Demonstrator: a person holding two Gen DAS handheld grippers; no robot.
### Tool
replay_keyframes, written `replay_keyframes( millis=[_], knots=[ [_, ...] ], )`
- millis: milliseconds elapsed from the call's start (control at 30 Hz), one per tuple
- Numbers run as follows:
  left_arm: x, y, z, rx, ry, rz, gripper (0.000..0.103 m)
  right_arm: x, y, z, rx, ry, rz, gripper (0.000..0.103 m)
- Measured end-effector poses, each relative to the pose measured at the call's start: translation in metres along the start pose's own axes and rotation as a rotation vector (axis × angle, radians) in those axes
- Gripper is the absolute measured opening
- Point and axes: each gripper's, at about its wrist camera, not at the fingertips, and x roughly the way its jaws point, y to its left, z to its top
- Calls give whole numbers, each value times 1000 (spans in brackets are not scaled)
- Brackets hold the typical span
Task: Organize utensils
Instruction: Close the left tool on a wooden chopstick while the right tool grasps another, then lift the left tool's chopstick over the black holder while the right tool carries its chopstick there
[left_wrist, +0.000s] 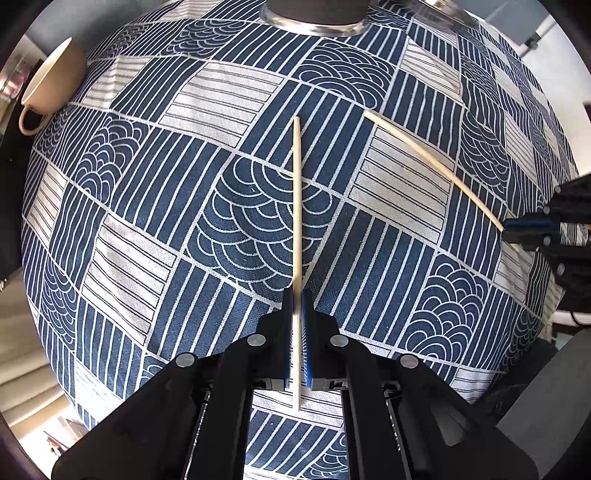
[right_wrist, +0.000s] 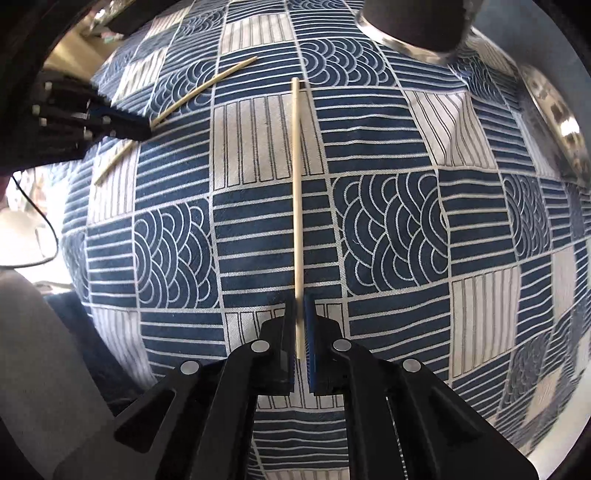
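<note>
Two pale wooden chopsticks are in play above a blue and white patterned tablecloth (left_wrist: 229, 221). My left gripper (left_wrist: 298, 295) is shut on one chopstick (left_wrist: 296, 206), which runs straight ahead between the pads and sticks out behind them. In the same view, my right gripper (left_wrist: 517, 227) at the right edge grips the end of the second chopstick (left_wrist: 436, 166). In the right wrist view, that right gripper (right_wrist: 300, 299) is shut on its chopstick (right_wrist: 296, 192) near one end. The left gripper (right_wrist: 144, 129) shows at upper left, holding the other chopstick (right_wrist: 199, 88) near its middle.
A beige cup (left_wrist: 48, 85) lies on its side at the cloth's far left. A dark round vessel with a shiny base (left_wrist: 314, 18) (right_wrist: 413, 29) stands at the far edge. A metal rim (right_wrist: 554, 110) curves along the right. A black cable (right_wrist: 48, 229) hangs off the table at left.
</note>
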Motion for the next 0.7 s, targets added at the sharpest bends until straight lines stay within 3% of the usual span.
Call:
replay_keyframes(
  millis=[133, 200, 267, 367, 567, 700],
  knots=[
    [0, -1, -5, -41, -2, -20, 5, 2, -27, -2, 180, -10, 206, 4],
    [0, 6, -8, -69, 11, -70, 5, -2, -32, -4, 215, -36, 261, 4],
    [-1, 12, -11, -84, 12, -73, 5, -9, -34, -4, 244, -73, 306, 4],
    [-12, 19, -13, -102, -7, -81, 5, -20, -35, -3, 247, -115, 328, 4],
    [-49, 27, -1, -100, -94, -69, 5, -41, -34, 10, 209, -188, 275, 4],
    [-71, 36, 20, -94, -143, -8, 5, -62, -40, 22, 179, -255, 252, 4]
  ],
)
